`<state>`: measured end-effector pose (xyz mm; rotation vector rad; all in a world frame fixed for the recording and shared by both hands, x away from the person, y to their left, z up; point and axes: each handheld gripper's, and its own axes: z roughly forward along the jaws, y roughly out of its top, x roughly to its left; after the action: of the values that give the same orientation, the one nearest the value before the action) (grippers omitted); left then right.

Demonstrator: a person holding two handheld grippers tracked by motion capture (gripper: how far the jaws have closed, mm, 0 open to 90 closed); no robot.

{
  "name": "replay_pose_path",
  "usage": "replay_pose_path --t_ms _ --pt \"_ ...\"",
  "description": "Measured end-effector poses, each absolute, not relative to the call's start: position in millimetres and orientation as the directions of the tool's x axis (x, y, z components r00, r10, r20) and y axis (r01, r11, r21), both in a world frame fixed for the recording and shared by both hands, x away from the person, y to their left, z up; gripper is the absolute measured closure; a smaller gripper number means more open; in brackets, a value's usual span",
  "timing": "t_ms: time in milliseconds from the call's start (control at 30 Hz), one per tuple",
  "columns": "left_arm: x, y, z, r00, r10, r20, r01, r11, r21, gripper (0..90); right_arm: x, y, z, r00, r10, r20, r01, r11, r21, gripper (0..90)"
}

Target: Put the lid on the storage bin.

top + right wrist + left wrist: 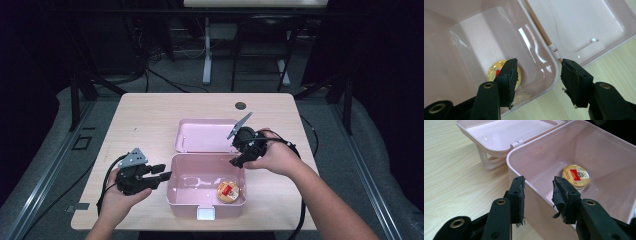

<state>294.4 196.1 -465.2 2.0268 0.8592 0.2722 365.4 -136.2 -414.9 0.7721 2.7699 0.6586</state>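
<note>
High view is showing the open pink plastic lidded box [187, 197] sitting mid-table; left gripper [167, 175] and right gripper [234, 161] are straddling opposite walls, jaws parted, not pressing. It is looking light, stiff, glossy and slippery; rims are offering the best hold.

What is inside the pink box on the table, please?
Inside the pink box lies one small round tin with a gold and red label, near a front corner. The rest of the floor looks bare; the near wall hides a strip of it.
</note>
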Motion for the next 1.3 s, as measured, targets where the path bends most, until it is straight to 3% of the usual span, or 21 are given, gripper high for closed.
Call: replay_pose_path --t_ms 667,1300 --pt "293.1 192.4 -469.4 0.744 0.651 -0.150 0.483 -0.369 0.794 70.8 392.0 -155.7 -418.4 -0.728 0.685 0.025 0.591 0.609 0.530 51.2" --pt "294.5 192.5 -472.0 0.741 0.657 -0.143 0.484 -0.374 0.791 70.5 413.1 -165.0 -431.7 -0.619 0.783 0.055 0.661 0.482 0.575 49.8"
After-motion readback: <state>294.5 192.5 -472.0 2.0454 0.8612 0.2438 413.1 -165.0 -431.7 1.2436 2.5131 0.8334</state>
